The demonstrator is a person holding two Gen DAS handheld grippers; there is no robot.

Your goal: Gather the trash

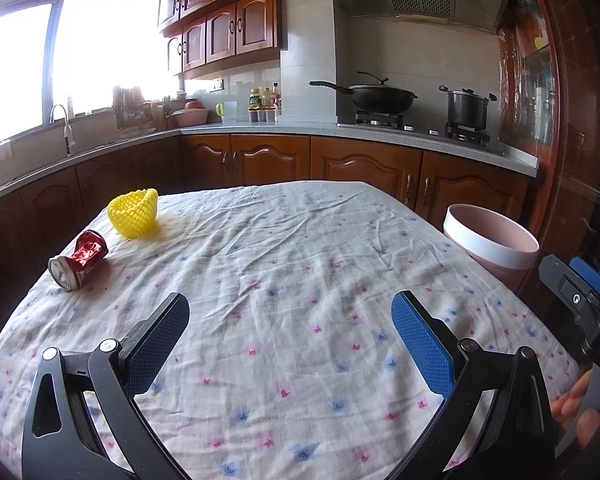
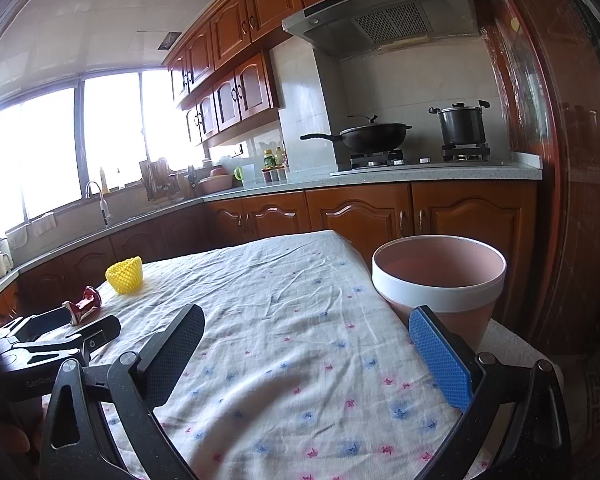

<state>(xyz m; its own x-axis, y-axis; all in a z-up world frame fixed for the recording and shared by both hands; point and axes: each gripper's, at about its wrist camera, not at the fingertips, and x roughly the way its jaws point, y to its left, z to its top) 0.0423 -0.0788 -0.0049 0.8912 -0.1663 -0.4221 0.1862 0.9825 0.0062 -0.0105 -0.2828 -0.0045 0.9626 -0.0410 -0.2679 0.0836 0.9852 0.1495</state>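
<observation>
A crushed red can point(image 1: 78, 265) lies on its side at the table's far left. A yellow foam fruit net point(image 1: 134, 213) stands just behind it. Both also show in the right wrist view, the can point(image 2: 83, 305) and the net point(image 2: 125, 274). A pink bin with a white rim point(image 1: 490, 242) stands off the table's right edge, close in the right wrist view point(image 2: 439, 282). My left gripper point(image 1: 290, 316) is open and empty over the table's middle. My right gripper point(image 2: 306, 330) is open and empty, left of the bin. The left gripper also shows in the right wrist view point(image 2: 60, 330).
The table wears a white cloth with small flowers point(image 1: 300, 264). Behind it runs a kitchen counter with wooden cabinets point(image 1: 268, 160), a wok point(image 1: 380, 96) and a pot point(image 1: 466, 110) on the stove, and a sink tap point(image 1: 66, 128) at the left under bright windows.
</observation>
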